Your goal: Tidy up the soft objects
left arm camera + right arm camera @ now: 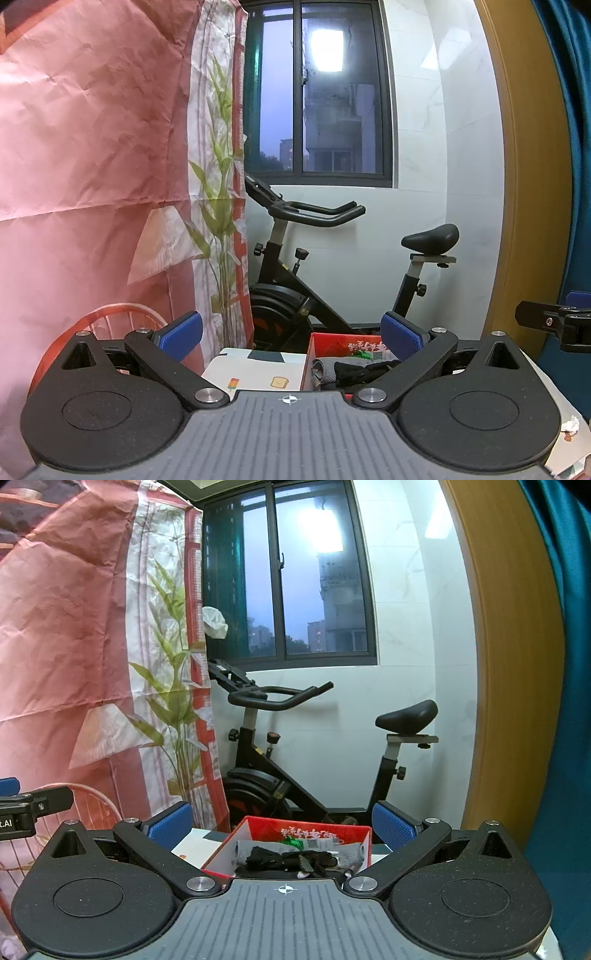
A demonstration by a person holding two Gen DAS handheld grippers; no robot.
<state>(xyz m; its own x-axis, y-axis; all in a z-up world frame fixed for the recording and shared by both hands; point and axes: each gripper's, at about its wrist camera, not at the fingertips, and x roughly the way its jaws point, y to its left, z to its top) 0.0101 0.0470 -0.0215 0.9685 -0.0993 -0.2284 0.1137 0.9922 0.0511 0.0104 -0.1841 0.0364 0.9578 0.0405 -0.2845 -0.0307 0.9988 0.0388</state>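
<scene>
A red cardboard box (317, 830) stands on a white table (199, 840) straight ahead. It holds grey and black soft cloth items (291, 858), like socks or gloves. The box also shows in the left wrist view (332, 341), with the cloth items (351, 369) inside. My left gripper (293, 334) is open and empty, raised before the box. My right gripper (282, 821) is open and empty, also raised before the box. The right gripper's side shows at the right edge of the left wrist view (554, 321).
A black exercise bike (280, 775) stands behind the table under a dark window (295, 590). A pink printed curtain (92, 147) hangs at left. A red wire chair back (110, 321) is at lower left. A wooden door frame (513, 664) and blue curtain (569, 701) are at right.
</scene>
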